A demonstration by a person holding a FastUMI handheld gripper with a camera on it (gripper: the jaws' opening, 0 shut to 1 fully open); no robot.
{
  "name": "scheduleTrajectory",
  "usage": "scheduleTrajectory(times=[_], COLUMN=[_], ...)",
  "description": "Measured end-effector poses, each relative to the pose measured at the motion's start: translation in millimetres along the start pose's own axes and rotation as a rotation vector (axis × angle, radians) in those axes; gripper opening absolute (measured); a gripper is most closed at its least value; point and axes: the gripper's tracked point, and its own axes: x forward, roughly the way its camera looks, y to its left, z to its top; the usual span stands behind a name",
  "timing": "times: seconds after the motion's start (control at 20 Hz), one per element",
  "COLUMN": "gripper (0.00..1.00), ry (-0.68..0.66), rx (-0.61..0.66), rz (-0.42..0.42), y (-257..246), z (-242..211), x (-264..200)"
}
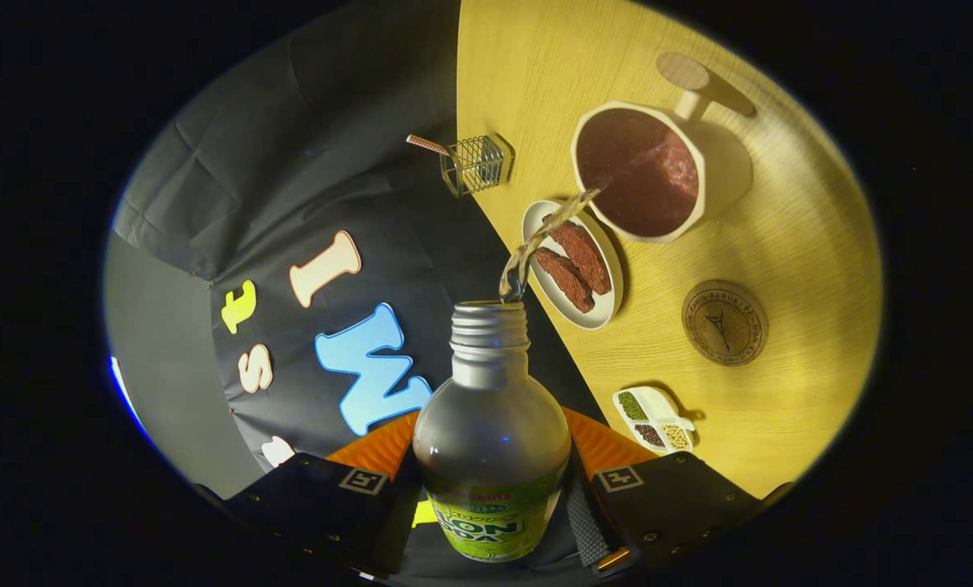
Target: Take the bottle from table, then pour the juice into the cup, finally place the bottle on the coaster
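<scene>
The gripper has its fingers clamped on the sides of a clear bottle with a ridged threaded neck and a green label. A thin stream of liquid arcs from its open mouth into a round pale cup of dark juice far beyond the fingers on the wood-grain desk. A round engraved wooden coaster lies right of the bottle.

A wire rack sits at eleven o'clock of the oval plate (two brown slabs); a divided dish at five.
</scene>
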Motion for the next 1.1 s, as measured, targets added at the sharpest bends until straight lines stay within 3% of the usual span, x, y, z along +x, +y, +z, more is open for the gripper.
scheduleTrajectory(times=[0.4,1.1], gripper=[0.78,0.78], ry=[-0.055,-0.08], rx=[0.093,0.149], rz=[-0.019,-0.069], y=[-6,-20], z=[15,33], x=[-1,8])
